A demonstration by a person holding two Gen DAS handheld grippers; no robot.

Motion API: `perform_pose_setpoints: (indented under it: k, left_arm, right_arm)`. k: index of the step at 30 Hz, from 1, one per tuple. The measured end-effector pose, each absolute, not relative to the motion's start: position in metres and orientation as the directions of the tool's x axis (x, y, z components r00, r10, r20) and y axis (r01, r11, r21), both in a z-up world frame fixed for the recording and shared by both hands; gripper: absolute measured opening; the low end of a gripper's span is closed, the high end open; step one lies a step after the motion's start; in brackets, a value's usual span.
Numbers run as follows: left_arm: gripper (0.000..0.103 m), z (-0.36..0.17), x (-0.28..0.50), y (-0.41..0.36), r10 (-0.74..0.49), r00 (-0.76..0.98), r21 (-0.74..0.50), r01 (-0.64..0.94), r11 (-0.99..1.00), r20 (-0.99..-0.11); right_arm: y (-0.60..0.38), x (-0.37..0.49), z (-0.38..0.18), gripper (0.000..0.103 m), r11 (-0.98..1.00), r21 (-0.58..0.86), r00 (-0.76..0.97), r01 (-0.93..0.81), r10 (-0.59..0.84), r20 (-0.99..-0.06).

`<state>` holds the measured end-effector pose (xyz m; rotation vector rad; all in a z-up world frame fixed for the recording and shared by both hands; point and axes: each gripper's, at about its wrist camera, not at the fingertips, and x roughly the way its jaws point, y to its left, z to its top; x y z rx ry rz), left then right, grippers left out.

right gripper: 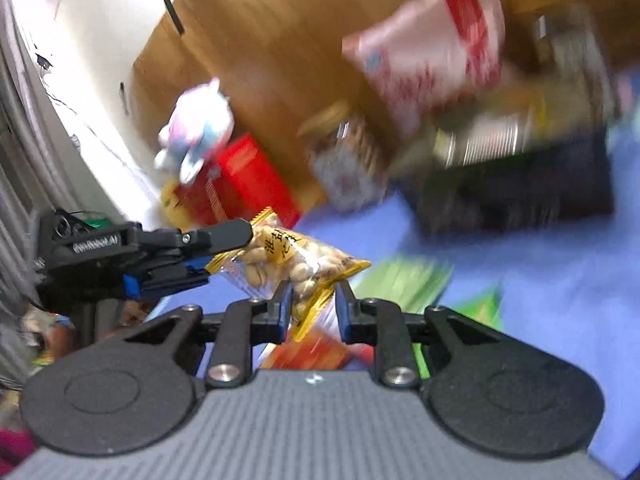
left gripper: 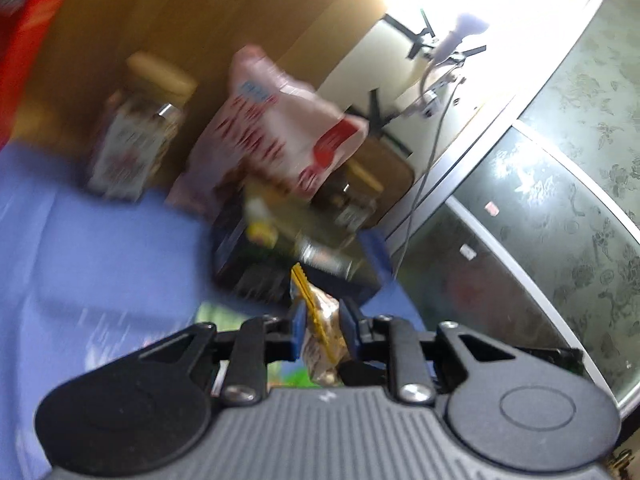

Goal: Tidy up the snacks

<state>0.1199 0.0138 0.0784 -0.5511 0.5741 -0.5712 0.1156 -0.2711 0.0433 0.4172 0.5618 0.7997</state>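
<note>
I have the peanut packet (right gripper: 280,264) pinched at both ends above the blue cloth (right gripper: 540,300): my left gripper (left gripper: 322,330) is closed on one crimped yellow edge, my right gripper (right gripper: 312,308) on the other. I judge this the carry toward the dark basket (right gripper: 520,192), far right; next, one side must let go. The packet bears Chinese characters, too blurred to read

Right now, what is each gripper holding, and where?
Both grip one peanut packet: the left gripper pinches its yellow sealed end, the right gripper appears shut on the opposite sealed end.
</note>
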Motion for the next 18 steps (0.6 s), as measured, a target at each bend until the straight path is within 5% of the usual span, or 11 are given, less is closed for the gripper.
perform_pose_setpoints:
  k: [10,14,18]
  left_arm:
    - [0.022,0.069,0.241,-0.06,-0.579,0.687,-0.531,0.322,0.784,-0.439]
    - [0.05,0.05,0.272,-0.084,-0.513,0.674,-0.476,0.264,0.839,-0.531]
    - [0.055,0.051,0.273,-0.091,-0.473,0.696,-0.438,0.248,0.864,-0.54]
  right_arm:
    - [-0.292,0.191,0.052,0.026,0.824,0.315,0.758,-0.47,0.56,-0.334]
    - [-0.3,0.211,0.045,0.03,0.886,0.206,0.817,-0.414,0.462,-0.344]
    - [-0.295,0.212,0.036,0.035,0.964,0.003,0.924,-0.266,0.256,-0.284]
